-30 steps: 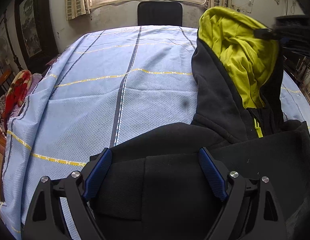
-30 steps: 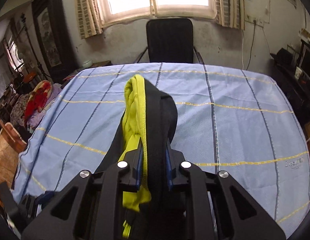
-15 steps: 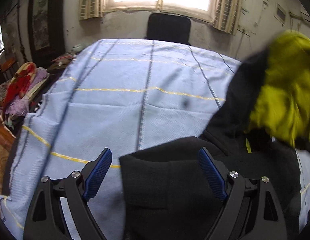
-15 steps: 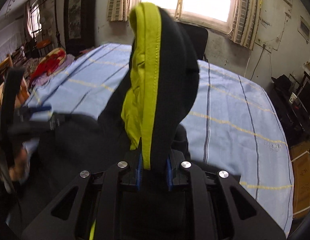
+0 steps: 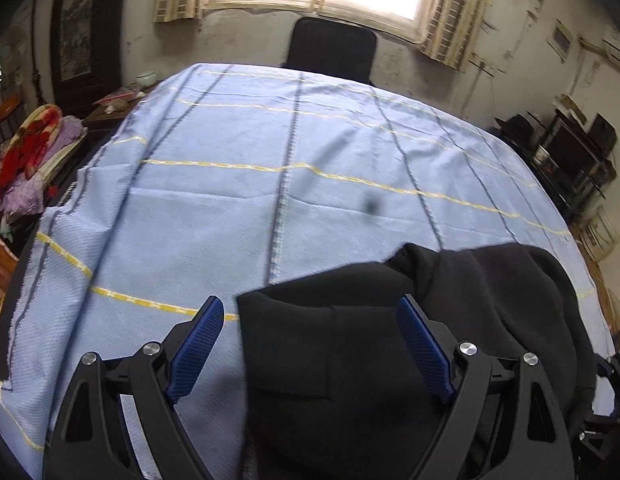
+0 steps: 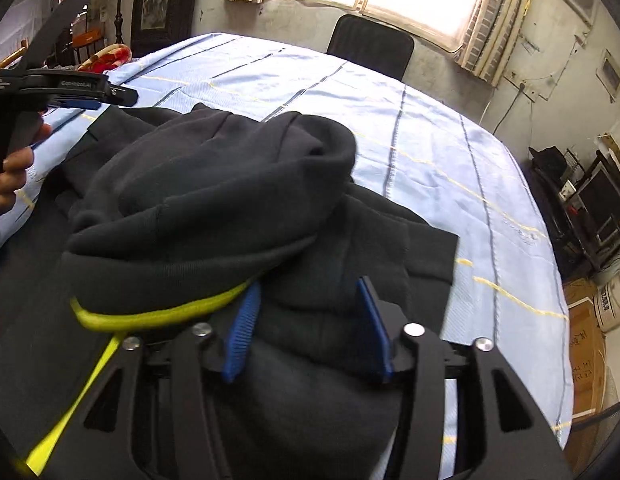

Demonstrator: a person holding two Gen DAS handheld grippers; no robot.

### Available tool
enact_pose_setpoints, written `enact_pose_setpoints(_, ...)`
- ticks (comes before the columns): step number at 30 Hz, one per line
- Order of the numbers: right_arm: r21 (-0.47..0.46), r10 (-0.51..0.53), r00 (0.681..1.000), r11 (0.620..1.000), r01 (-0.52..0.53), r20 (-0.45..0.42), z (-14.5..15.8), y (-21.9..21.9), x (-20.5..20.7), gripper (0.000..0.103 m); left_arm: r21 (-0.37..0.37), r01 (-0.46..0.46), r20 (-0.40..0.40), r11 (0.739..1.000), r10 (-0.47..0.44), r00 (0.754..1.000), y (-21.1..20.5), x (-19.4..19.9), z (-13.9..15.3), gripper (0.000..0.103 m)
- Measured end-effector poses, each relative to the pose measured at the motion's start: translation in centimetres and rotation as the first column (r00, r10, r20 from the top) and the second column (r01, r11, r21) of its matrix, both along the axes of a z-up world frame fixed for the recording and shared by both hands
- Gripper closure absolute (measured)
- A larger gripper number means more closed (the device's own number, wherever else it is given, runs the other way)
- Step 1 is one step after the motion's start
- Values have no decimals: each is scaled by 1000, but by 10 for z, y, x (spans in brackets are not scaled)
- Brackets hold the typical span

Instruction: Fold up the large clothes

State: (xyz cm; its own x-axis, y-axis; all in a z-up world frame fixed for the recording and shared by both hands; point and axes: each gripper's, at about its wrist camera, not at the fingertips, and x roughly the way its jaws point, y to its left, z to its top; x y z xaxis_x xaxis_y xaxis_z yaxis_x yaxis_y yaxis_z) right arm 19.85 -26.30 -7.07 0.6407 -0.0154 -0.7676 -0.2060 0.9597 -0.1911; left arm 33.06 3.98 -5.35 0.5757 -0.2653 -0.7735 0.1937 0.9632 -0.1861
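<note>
Where a second ago the right gripper (image 6: pixel 305 320) was pinching the hood (image 6: pixel 213 208) and holding it upright above the table, its blue pads now stand apart with nothing between them, and the hood lies flopped down over the body of the black hoodie (image 5: pixel 390 360). That reads as the hood fold just completed and released, so the garment is one step more compact; the sides or the bottom probably still need folding. The left gripper (image 5: pixel 310 344) is spread wide as before, hovering over the hoodie's left part, one pad above the tablecloth (image 5: pixel 229 200). The hoodie lies at the near edge of the table, toward its right side. Its fabric is thick, matte fleece that slumps in soft rounded rolls; a bright yellow-green lining (image 6: pixel 149 312) shows only as a thin trim at the hood's rim. The cloth beneath is light blue, finely woven, with dark and yellow stripes.
</note>
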Motion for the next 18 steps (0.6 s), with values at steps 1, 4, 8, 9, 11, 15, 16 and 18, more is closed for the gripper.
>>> enact_pose_setpoints(1,3,-4,1000,1000,4,6,2,-3,-5,48,-2,28,0,1000,-28,1000,-5,-4,2,14)
enact_pose_setpoints(4,98,-19,1000,995,18,9,15,-18,-21,46,-33,110,3,993,-110,994,-18,-18,8,14)
enact_pose_setpoints(8,310,-34,999,950,36,-13,34,-40,-25,39,-42,194,-19,980,-195,981,-34,-42,12,14)
enact_pose_setpoints(9,396,-38,999,917,47,-33,38,-48,-19,38,-55,224,-35,973,-226,973,-40,-48,11,14)
enact_pose_setpoints(11,509,-47,996,857,82,-81,40,-56,-2,38,-65,253,-64,965,-257,964,-47,-54,8,14)
enact_pose_setpoints(15,615,-95,972,760,210,-215,26,-54,40,38,-46,224,-145,973,-229,963,-59,-41,-5,14)
enact_pose_setpoints(16,616,-101,969,756,223,-226,22,-51,44,38,-72,213,-178,974,-223,959,-60,-35,-10,14)
enact_pose_setpoints(18,608,-111,959,753,252,-261,13,-47,55,38,-119,213,-205,970,-234,950,-64,-30,-13,14)
